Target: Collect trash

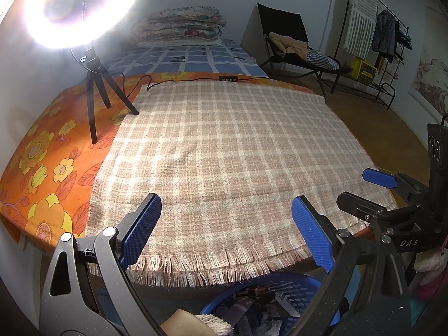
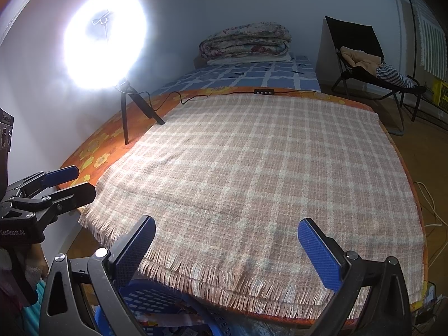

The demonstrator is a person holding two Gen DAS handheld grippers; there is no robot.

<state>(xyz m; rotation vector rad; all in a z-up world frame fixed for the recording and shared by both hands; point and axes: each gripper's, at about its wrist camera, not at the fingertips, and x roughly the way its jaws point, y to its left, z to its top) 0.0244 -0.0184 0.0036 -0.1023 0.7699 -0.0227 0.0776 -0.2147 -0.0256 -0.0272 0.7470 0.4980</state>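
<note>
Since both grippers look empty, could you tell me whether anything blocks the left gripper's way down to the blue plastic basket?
Nothing visible does: the open left gripper hangs above the blue perforated plastic basket, beside the plaid blanket's fringe.

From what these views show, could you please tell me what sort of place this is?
Most likely a bedroom at home: a bed with a folded quilt, a clothes rack by the wall, and a lounge chair.
</note>
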